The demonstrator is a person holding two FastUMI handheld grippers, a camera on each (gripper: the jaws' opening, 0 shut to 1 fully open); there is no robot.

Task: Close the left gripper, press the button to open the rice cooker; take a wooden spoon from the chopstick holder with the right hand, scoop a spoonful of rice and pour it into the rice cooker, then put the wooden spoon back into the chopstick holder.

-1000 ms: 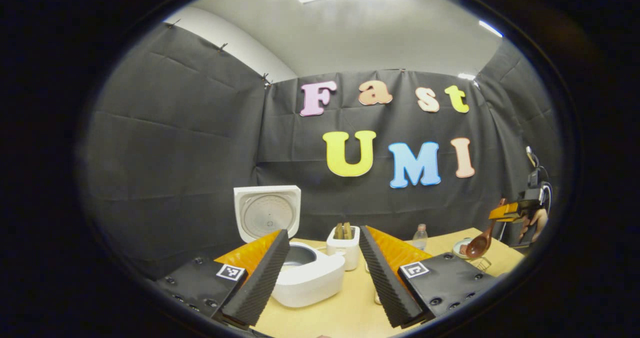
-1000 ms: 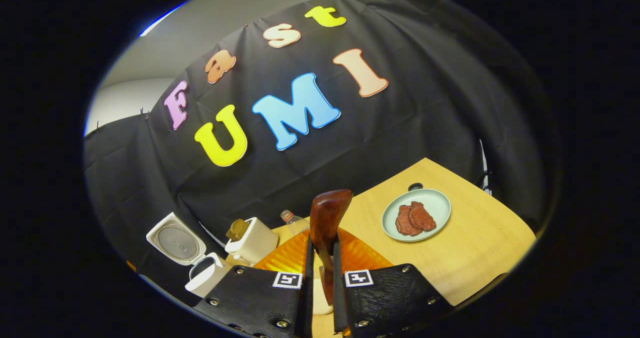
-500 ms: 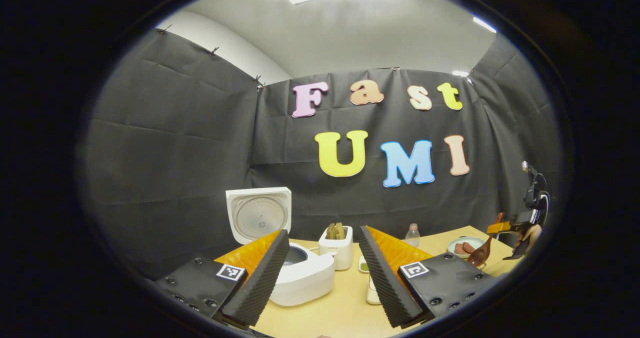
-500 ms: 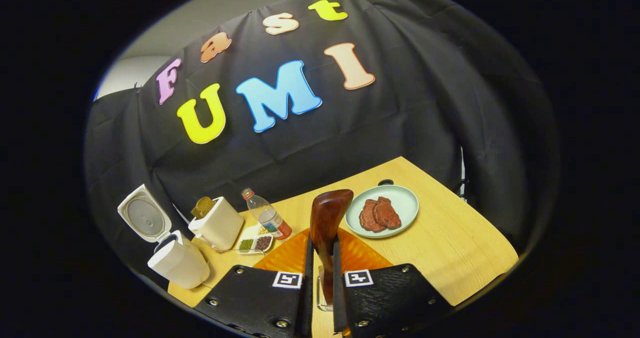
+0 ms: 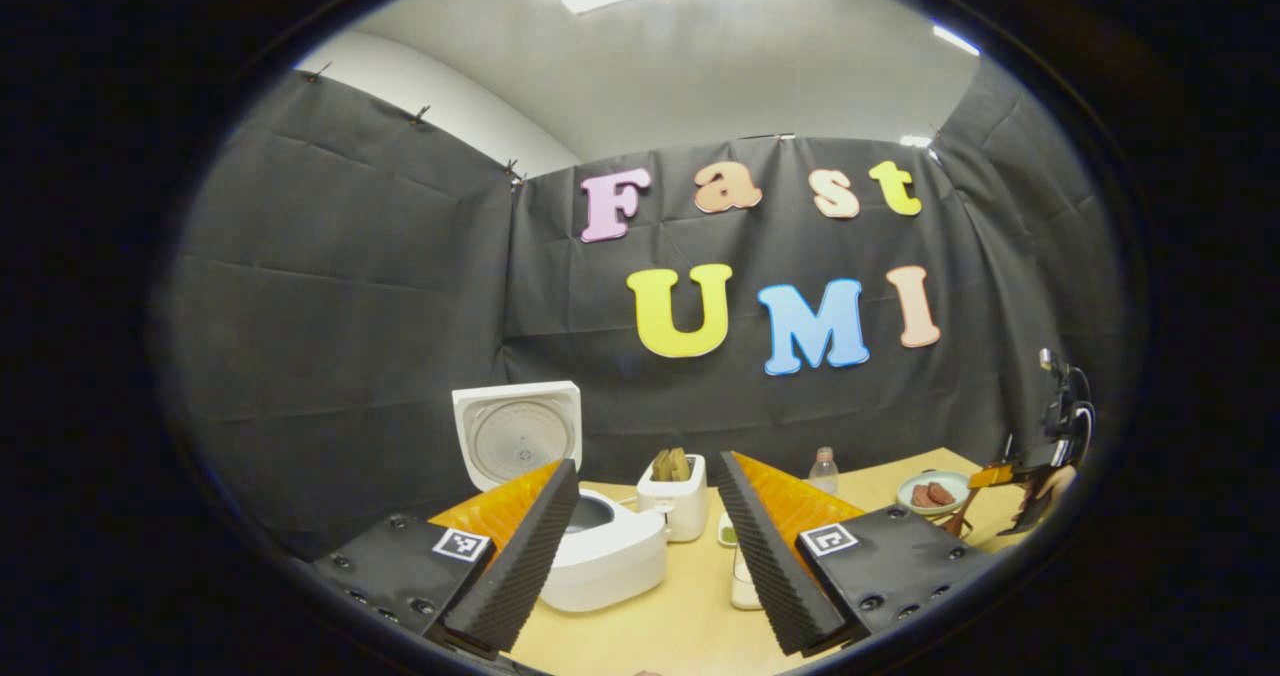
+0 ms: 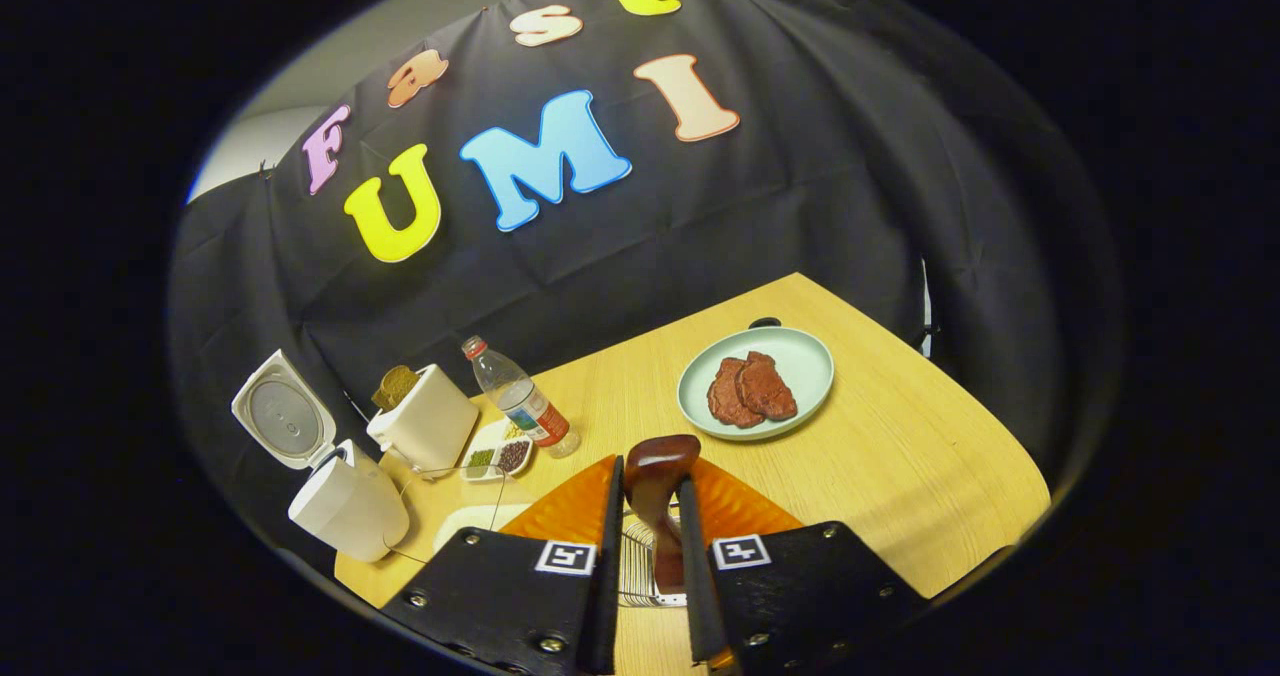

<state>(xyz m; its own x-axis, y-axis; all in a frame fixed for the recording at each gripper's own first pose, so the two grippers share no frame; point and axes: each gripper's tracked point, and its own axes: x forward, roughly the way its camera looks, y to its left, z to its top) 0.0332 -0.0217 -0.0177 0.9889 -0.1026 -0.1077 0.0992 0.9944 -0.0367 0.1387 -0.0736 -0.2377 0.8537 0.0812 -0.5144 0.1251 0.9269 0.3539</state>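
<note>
your right gripper (image 6: 648, 556) clenches the wooden spoon (image 6: 655, 476) low over the worktop (image 6: 900, 456); left gripper (image 5: 648, 546) fingers released; rice cooker (image 5: 600, 551) open; tilt risks spilling rice.

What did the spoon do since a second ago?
The right gripper, shut on the wooden spoon, dipped down toward the table, bringing the wire container below it into sight. The left gripper stayed open near the rice cooker, whose lid stayed up.
</note>
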